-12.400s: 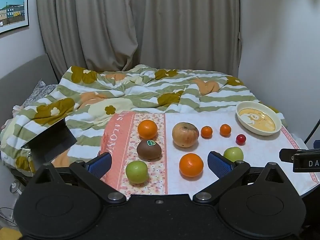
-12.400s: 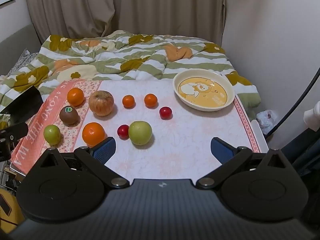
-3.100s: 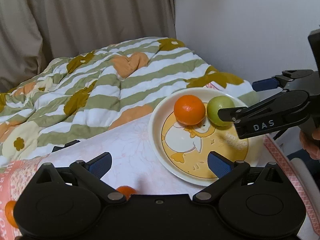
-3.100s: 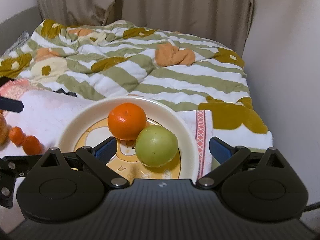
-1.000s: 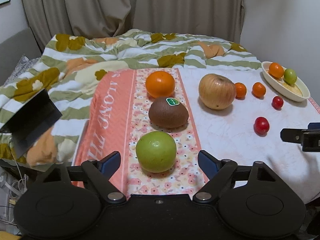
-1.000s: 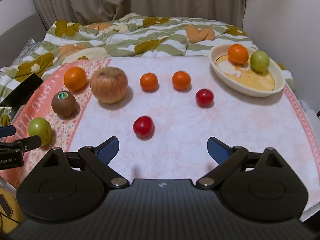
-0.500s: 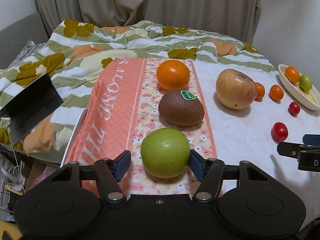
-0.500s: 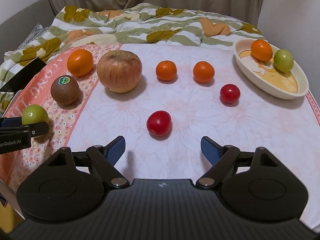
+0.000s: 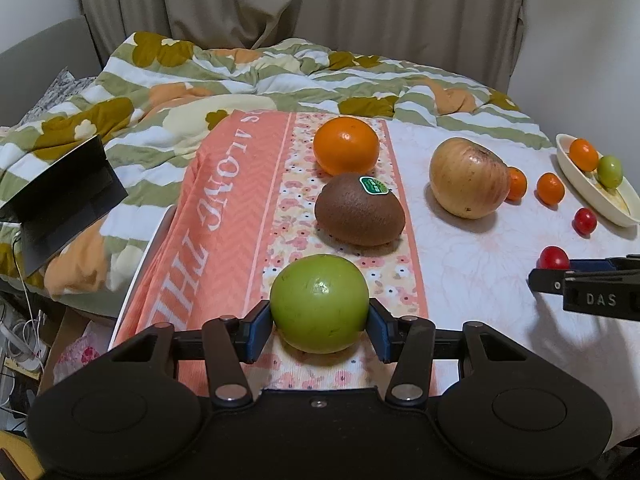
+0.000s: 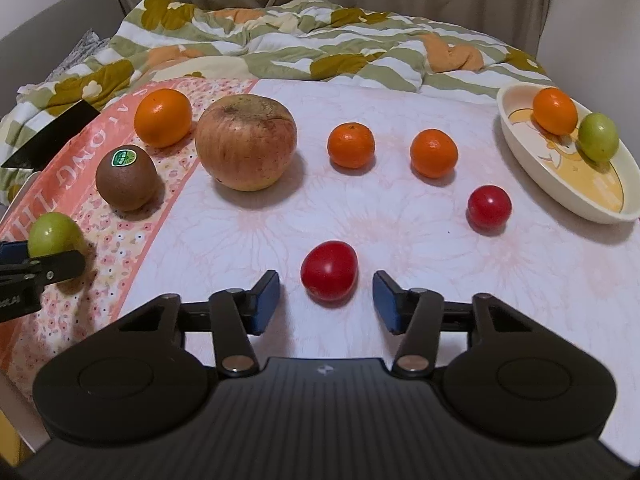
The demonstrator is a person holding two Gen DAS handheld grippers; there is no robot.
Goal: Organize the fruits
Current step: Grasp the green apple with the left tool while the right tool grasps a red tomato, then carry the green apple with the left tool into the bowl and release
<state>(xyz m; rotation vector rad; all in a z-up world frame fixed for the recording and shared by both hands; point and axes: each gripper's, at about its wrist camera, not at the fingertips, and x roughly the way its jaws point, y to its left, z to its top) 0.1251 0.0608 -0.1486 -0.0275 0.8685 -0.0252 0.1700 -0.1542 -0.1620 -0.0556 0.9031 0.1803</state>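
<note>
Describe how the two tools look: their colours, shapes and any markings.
Both are alike. The left tool and the right tool each have a matte black body with two round discs, angular black link arms joined by silver screws, and flat blue pads on the fingers. Seen side-on, the right tool carries white letters "DAS". No cables, hands or sleeves show.

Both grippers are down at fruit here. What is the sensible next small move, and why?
Probably close the right gripper onto the red tomato: its jaws have just been closing, but gaps show on both sides of it. The left gripper already presses both pads on the green fruit, so both could then lift toward the bowl, which holds two fruits.
</note>
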